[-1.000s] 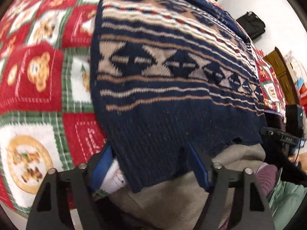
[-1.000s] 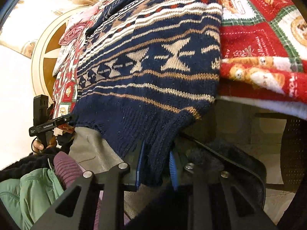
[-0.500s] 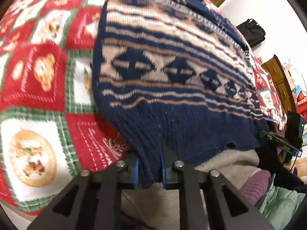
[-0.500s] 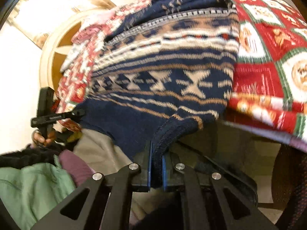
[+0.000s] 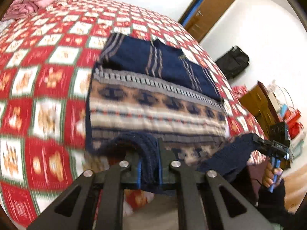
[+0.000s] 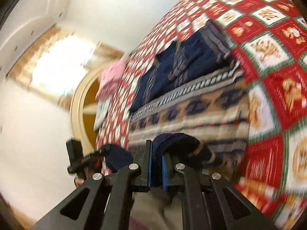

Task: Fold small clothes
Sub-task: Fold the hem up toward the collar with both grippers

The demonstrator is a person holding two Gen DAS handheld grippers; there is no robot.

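1. We hold a navy patterned sweater (image 5: pixel 157 103) by its ribbed hem, which is lifted off a bed spread with a red-and-white checked quilt (image 5: pixel 38 88); the rest of the garment lies flat at centre frame in both wrist views, its folded sleeves toward the top.

2. Our left tool (image 5: pixel 149 172) is clamped on a bunched roll of the hem at lower centre of the left wrist view, its jaws having just closed on the knit.

3. Our right tool (image 6: pixel 155 174) is likewise pinched tight on the other hem corner at lower centre of the right wrist view; it also shows at the right edge of the left wrist view, with the hem sagging between the two grips.

4. We judge the main risk to be a skewed fold: the hem is bunched in both grips, so the edge may land crooked or with a wrinkle trapped under it.

5. The thick, loose knit could creep out of a narrow pinch if we swing it fast, and the blur suggests brisk motion.

6. If we pull the hem instead of carrying it over, the flat part may slide on the quilt and disturb the sleeves.

7. A pink cloth (image 5: pixel 25 5) at upper left lies well apart from the sweater.
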